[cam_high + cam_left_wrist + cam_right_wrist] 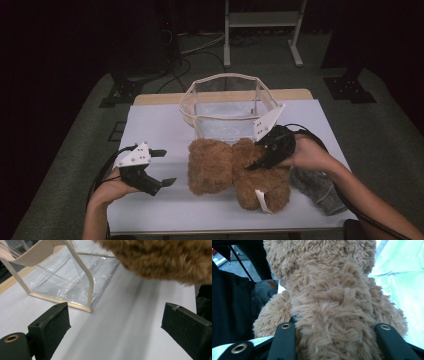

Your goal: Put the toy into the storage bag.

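Right tongs clamp the teddy bear — just in front of the clear bag. Left tongs stand open and empty, left of the bear.

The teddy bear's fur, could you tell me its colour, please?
Light brown; the teddy bear shows best in the right gripper view.
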{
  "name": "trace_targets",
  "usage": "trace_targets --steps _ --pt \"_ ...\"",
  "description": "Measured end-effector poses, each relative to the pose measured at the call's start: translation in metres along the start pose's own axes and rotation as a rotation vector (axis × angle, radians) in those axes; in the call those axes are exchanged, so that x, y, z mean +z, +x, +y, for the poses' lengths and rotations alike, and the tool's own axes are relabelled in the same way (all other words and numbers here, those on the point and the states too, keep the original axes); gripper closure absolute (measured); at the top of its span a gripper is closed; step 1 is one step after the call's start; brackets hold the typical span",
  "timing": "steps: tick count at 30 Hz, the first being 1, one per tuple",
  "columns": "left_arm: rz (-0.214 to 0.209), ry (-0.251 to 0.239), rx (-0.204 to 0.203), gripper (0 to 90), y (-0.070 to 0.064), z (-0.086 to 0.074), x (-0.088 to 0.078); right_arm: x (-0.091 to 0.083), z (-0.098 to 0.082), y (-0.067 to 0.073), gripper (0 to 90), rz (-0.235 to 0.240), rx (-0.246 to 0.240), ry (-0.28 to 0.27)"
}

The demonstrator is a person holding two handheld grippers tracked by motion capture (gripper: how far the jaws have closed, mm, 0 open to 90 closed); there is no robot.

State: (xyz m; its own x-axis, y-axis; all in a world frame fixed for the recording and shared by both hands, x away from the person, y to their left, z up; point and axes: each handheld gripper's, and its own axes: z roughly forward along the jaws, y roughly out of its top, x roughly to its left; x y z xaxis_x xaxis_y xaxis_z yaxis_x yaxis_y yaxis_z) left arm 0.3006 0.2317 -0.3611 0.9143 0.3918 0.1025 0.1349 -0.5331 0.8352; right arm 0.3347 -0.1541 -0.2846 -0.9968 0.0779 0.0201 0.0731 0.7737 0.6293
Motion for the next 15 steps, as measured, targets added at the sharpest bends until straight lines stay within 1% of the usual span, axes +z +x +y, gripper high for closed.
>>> trace_targets --steps 1,5,8,14,15 --pt "0.0 -0.003 0.0 7.1 0.0 0.0 -0.001 -0.003 0.001 0.0 55.6 -0.003 -0.006 -0.003" --pt "-0.001 -0.002 0.0 7.1 0.0 0.0 -0.001 -0.014 0.006 0.0 55.8 -0.008 0.001 -0.023" --pt "-0.003 -0.002 0.001 7.1 0.0 0.0 0.0 -0.024 0.012 0.001 56.0 -0.018 -0.006 -0.032" --pt "-0.006 -0.005 0.002 7.1 0.0 0.0 -0.001 -0.049 0.031 0.005 55.9 -0.045 -0.032 -0.026" --pt "-0.006 -0.005 0.002 7.1 0.0 0.0 -0.001 -0.049 0.031 0.005 55.9 -0.045 -0.032 -0.026"
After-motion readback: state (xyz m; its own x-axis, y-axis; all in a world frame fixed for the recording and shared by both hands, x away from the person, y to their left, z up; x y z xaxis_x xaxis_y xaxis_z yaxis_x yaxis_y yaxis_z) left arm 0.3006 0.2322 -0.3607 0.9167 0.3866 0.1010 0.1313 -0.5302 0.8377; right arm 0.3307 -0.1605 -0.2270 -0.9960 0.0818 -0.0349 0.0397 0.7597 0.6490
